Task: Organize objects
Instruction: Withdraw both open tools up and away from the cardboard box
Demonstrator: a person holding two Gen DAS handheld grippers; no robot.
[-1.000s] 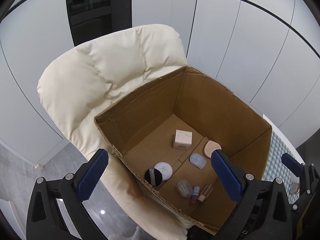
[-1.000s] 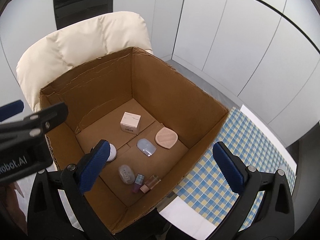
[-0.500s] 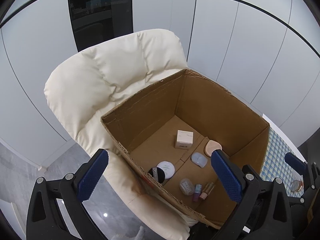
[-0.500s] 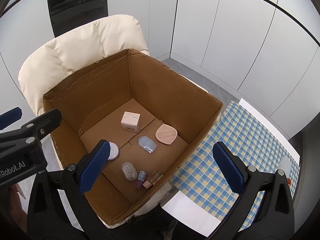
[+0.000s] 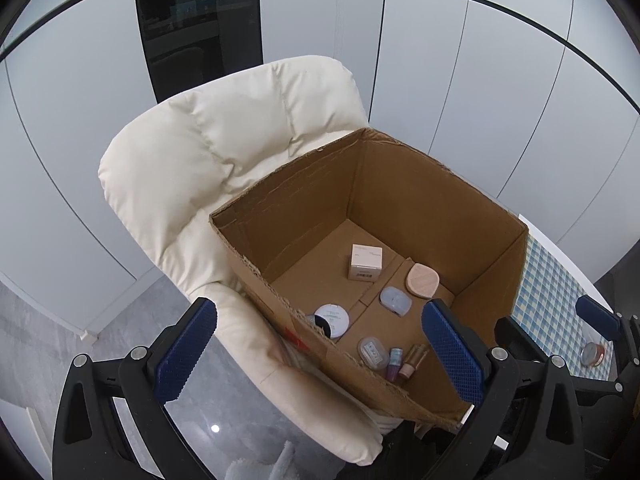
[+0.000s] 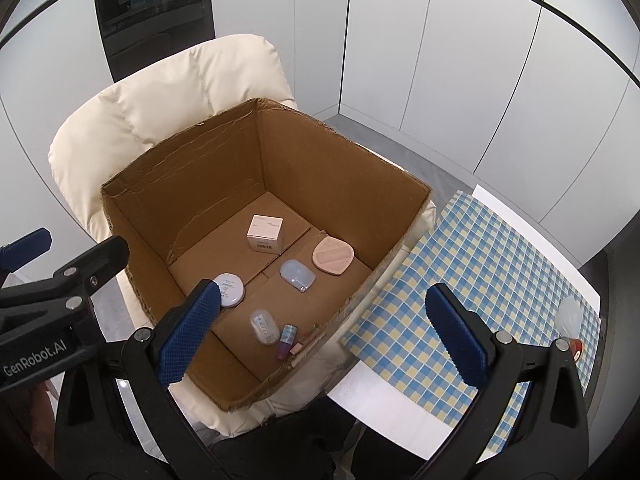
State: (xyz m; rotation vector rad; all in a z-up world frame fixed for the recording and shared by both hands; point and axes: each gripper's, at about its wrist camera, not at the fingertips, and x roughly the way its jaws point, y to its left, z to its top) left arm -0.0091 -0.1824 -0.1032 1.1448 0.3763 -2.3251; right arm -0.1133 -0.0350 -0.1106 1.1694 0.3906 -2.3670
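Pulled back and up from the cardboard box since a second ago, so more of the cream chair and the checked tablecloth now in view. Left gripper spread wide, holding nothing, touching nothing, hovering over the near left rim of the box. Right gripper likewise spread wide and empty, hanging above the near right corner of the box and the cloth edge.

Plenty of free air above the open box top; ragged torn rims on the left and near walls. Box seated on the chair, its right side close against the table.

On the box floor, well spaced: small pale carton upright toward the far corner; pink rounded compact flat near the right wall; bluish oval case just beside it, long axis running diagonally toward the near right; round white compact by the left wall, partly behind a right-gripper finger in that view; clear oval case nearer; two small bottles lying side by side close to the near wall, caps pointing toward the near edge. Small round tin out on the cloth at far right.
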